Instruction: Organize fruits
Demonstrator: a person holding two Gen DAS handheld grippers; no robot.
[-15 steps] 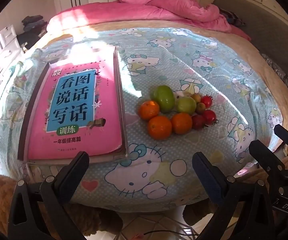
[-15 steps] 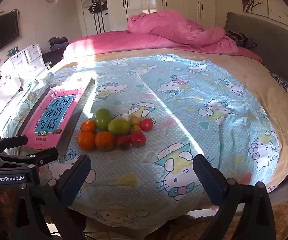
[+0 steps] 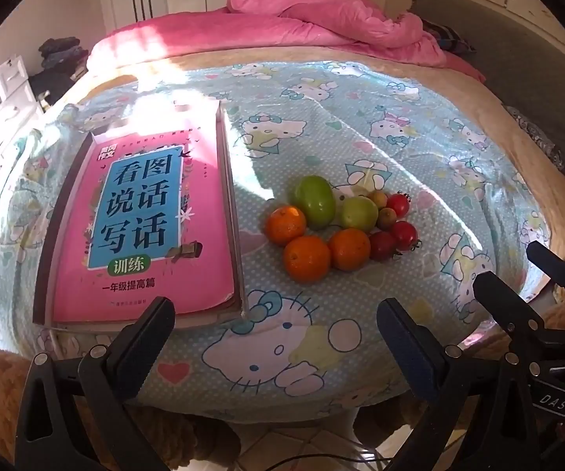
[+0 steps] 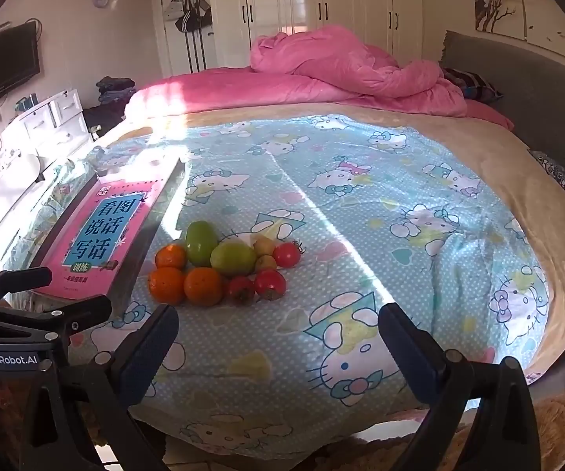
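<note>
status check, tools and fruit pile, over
Left tool open, empty. Right tool open, empty. Fruit pile untouched on the bedsheet, beside the pink book. Nothing in the way.

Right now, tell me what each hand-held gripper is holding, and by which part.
Nothing. The left hand-held gripper and right hand-held gripper are both open and empty, short of the fruit on the bed.
</note>
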